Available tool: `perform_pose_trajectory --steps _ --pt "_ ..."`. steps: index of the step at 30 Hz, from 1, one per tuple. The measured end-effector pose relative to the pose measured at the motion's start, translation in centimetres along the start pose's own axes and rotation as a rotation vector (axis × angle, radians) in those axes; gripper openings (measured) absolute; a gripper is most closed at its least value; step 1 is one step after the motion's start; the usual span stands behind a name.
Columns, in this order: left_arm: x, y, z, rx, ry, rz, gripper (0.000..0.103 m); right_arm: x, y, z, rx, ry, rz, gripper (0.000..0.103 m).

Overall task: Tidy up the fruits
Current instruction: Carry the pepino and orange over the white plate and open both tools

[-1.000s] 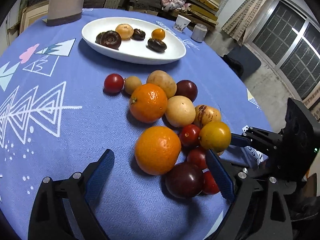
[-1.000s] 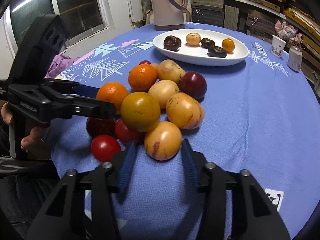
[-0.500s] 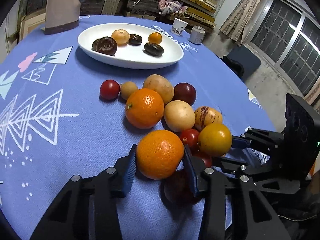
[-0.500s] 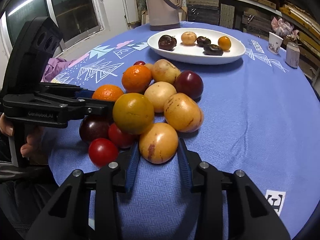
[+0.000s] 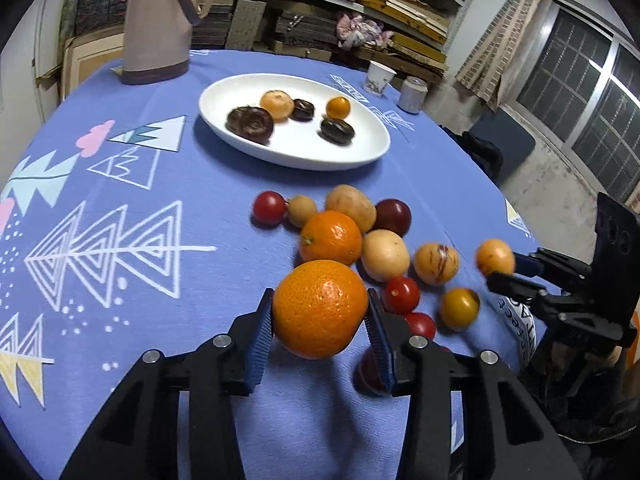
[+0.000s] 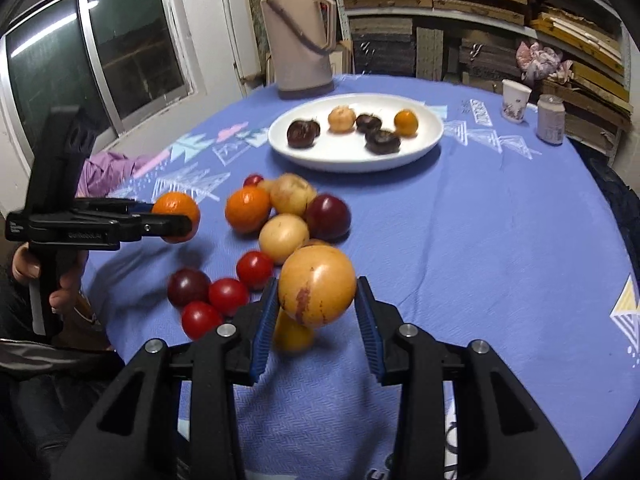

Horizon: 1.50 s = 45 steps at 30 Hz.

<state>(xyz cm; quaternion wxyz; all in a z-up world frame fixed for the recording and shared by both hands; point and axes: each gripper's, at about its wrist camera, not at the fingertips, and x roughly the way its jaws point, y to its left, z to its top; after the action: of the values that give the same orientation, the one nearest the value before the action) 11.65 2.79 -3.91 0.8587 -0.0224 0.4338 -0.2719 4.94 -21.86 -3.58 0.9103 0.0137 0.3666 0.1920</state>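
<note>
My left gripper point(image 5: 320, 322) is shut on an orange point(image 5: 320, 308) and holds it above the blue tablecloth; it also shows at the left of the right wrist view point(image 6: 176, 218). My right gripper point(image 6: 316, 312) is shut on a yellow melon-like fruit point(image 6: 317, 291) with purple streaks, lifted off the cloth; it also shows in the left wrist view point(image 5: 495, 258). Several fruits lie in a pile: an orange point(image 5: 331, 238), pale yellow fruits point(image 5: 385, 255), dark plums point(image 6: 328, 217) and red tomatoes point(image 6: 228, 296). A white oval plate point(image 5: 368, 156) farther back holds several small fruits.
A beige thermos jug point(image 6: 298, 32) stands behind the plate. A paper cup point(image 6: 516, 100) and a small can point(image 6: 551, 119) sit at the far right of the round table point(image 6: 500, 220). Shelves of stacked boards line the back wall.
Both grippers have risen from the cloth with their fruits, the left with the orange, the right with the yellow fruit. A yellow-green fruit now lies loose on the cloth.
</note>
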Motion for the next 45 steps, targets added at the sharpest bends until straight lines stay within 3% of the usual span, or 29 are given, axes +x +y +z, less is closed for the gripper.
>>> perform_pose_trajectory --steps 9,20,26,29,40,42,43,45 --pt "-1.0 0.3 2.9 0.010 -0.044 0.014 0.044 -1.7 -1.4 2.8 0.002 -0.083 -0.009 0.037" --pt "0.7 -0.1 11.0 0.079 -0.120 0.049 0.045 0.6 -2.9 10.6 -0.038 -0.163 -0.002 0.037" --pt "4.3 0.8 15.8 0.086 -0.126 0.060 0.045 4.6 -3.9 15.6 -0.047 -0.133 0.027 0.037" --pt "7.2 1.8 17.8 0.065 -0.096 0.077 0.045 7.6 -4.3 17.4 -0.054 -0.099 -0.005 0.037" --pt "12.4 5.4 19.8 -0.014 -0.036 0.126 0.045 17.9 -7.0 18.8 -0.023 0.051 -0.066 0.037" --pt "12.8 5.5 20.1 -0.016 -0.034 0.168 0.045 18.6 -7.4 18.9 -0.003 0.062 -0.066 0.038" --pt "13.0 5.6 20.2 -0.026 -0.032 0.193 0.046 19.1 -7.7 19.0 0.029 0.071 -0.054 0.038" --pt "12.7 5.7 20.4 -0.055 -0.061 0.219 0.070 19.5 -8.3 18.9 0.077 0.079 -0.038 0.042"
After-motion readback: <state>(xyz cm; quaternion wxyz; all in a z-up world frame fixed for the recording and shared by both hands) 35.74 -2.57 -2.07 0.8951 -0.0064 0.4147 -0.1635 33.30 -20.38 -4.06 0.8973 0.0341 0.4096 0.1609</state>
